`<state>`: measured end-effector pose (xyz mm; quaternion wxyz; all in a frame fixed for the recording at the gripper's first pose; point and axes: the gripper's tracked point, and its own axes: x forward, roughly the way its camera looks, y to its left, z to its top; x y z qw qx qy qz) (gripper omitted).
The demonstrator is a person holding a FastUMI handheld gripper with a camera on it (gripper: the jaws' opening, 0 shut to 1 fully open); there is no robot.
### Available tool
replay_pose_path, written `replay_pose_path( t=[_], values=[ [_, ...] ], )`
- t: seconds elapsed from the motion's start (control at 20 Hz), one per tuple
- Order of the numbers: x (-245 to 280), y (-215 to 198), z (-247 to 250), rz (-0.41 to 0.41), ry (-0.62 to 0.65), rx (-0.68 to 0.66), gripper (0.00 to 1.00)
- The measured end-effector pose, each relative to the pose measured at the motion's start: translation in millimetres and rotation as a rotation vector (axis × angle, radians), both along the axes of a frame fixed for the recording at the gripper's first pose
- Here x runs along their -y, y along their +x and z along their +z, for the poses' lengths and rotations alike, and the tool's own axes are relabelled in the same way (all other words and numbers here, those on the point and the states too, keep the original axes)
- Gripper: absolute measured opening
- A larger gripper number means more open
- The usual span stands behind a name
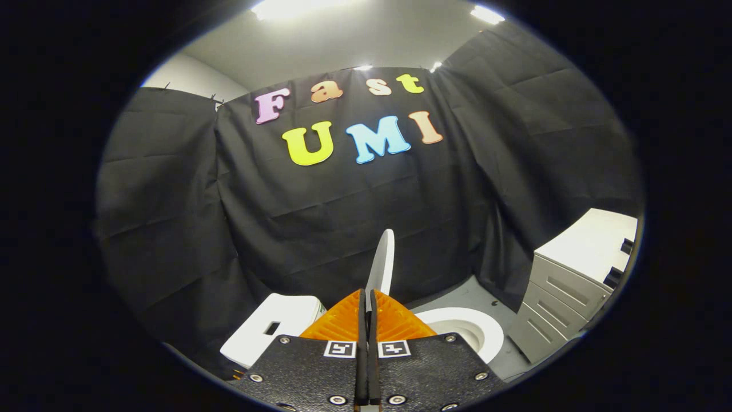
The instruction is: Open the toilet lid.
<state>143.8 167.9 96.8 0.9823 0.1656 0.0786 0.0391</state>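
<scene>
Two ribbed orange claw (366, 297) fingers pinching smooth white toilet lid (383, 260)

The hand-held gripper (366, 297) pinches the raised toilet lid (382, 262) edge above the bowl (464, 330).

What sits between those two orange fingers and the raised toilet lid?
Nothing that I can see. In the gripper view the hand-held gripper has its fingers pressed together at the lower edge of the lid, which stands upright, edge-on.

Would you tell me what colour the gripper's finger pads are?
Orange, with a ribbed texture, on the finger pads, clearest in the gripper view.
</scene>
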Motion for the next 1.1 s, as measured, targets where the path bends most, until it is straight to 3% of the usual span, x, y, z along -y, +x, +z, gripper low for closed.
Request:
replay_pose_path(
  t=[1.1],
  values=[
    [-88, -11, 33, 0.093, -0.168, 0.09, 0.0]
  ],
)
